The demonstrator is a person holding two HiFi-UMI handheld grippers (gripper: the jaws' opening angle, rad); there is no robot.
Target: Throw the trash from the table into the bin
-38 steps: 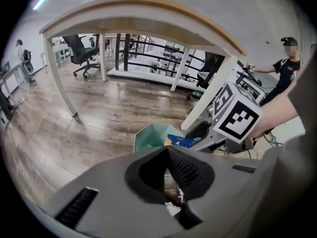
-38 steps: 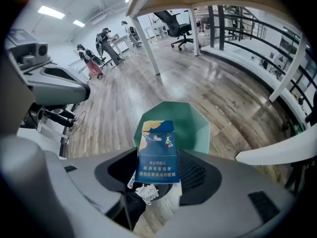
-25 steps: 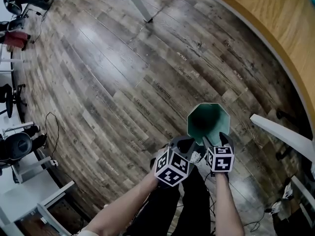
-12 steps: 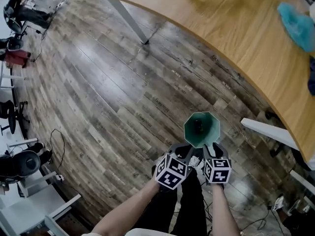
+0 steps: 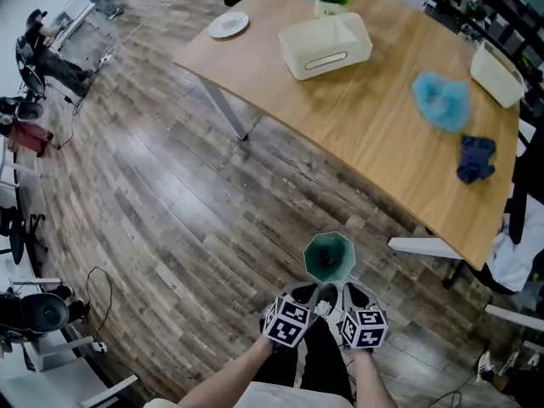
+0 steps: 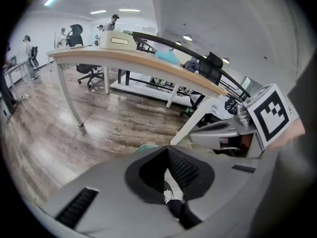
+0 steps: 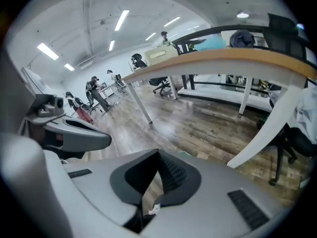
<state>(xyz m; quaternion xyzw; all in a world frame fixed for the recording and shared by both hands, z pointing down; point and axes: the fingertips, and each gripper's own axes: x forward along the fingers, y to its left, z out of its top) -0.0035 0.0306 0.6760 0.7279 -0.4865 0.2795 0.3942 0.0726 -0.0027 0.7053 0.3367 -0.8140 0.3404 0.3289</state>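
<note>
Holds the left gripper [image 5: 316, 303] and right gripper [image 5: 343, 303] side by side at the bottom middle, jaws pinched shut on both. Points them at the green bin [image 5: 329, 257] just above. Has blue fluff [image 5: 442, 102] and dark cloth [image 5: 476, 158] far off on the table [image 5: 374, 134], upper right.

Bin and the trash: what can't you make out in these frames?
- Bin inside: head view, too small and dark to tell what lies in it. Both gripper views show only a sliver of its rim past the jaws.
- Dark blue thing on the table: head view, too small to tell cloth from trash.
- White speck seen low between the right gripper jaws: right gripper view, too small to identify.
</note>
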